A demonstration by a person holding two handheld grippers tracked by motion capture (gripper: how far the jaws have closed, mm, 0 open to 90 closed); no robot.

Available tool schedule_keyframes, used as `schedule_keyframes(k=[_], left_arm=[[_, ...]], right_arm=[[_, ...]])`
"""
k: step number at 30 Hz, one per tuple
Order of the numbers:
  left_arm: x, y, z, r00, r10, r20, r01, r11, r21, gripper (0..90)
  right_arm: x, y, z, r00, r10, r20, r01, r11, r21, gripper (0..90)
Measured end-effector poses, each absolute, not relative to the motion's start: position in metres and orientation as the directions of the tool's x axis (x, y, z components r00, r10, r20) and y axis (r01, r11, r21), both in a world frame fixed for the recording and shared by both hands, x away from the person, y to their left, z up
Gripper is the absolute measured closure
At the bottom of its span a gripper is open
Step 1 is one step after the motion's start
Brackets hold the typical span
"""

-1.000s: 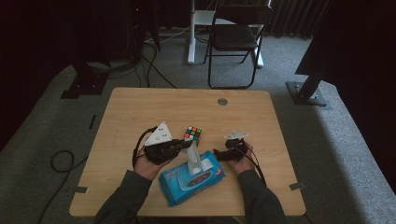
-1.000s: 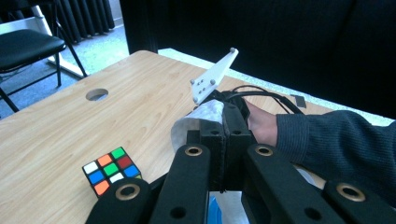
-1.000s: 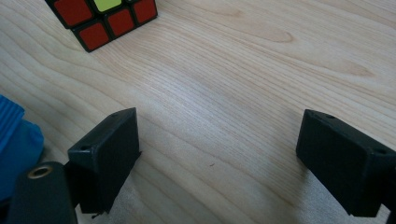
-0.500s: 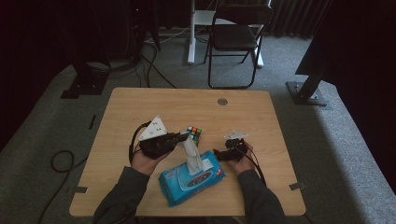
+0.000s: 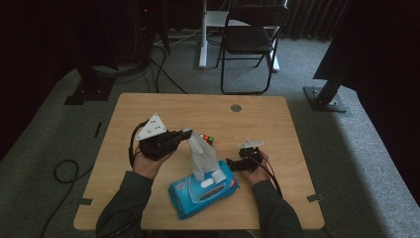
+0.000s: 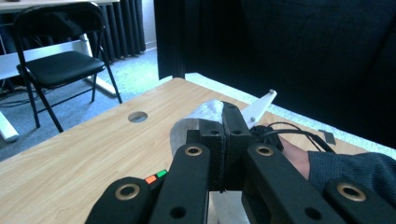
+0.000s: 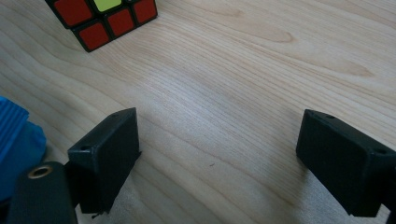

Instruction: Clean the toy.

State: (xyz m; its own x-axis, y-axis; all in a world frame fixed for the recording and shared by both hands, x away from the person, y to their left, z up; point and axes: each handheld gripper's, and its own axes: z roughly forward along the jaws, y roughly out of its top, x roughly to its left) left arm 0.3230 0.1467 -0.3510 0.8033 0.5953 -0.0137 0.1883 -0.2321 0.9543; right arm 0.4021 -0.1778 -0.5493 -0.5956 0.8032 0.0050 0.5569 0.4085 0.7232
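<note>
— What have we got in our left claw (image 5: 186, 134)?

— Its jaws are clamped on a white wipe (image 5: 202, 157), which stretches up out of the blue pack (image 5: 198, 191) lying at the near edge of the table (image 5: 277, 124). In the left gripper view the wipe (image 6: 198, 119) bulges just past our closed jaws.

— And our right claw (image 7: 217, 158)?

— Jaws wide apart, with bare wood between them, low over the table just beside the pack's right end. A puzzle cube (image 7: 100, 16) sits beyond it, near the wipe.
</note>
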Motion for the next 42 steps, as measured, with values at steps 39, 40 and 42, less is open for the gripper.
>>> schedule_keyframes(k=[39,40,42], left_arm=[[0.377,0.182,-0.372,0.668,0.744,-0.03,0.291,-0.224,0.93,89.7],[0.379,0.182,-0.373,0.665,0.747,-0.031,0.293,-0.222,0.93,89.8],[0.382,0.182,-0.375,0.658,0.753,-0.034,0.301,-0.221,0.928,89.7]], right_arm=[[0.402,-0.178,-0.549,-0.596,0.803,0.004,0.557,0.409,0.723,13.0],[0.402,-0.178,-0.549,-0.596,0.803,0.004,0.557,0.409,0.723,13.0],[0.402,-0.178,-0.549,-0.596,0.803,0.005,0.557,0.409,0.723,13.0]])
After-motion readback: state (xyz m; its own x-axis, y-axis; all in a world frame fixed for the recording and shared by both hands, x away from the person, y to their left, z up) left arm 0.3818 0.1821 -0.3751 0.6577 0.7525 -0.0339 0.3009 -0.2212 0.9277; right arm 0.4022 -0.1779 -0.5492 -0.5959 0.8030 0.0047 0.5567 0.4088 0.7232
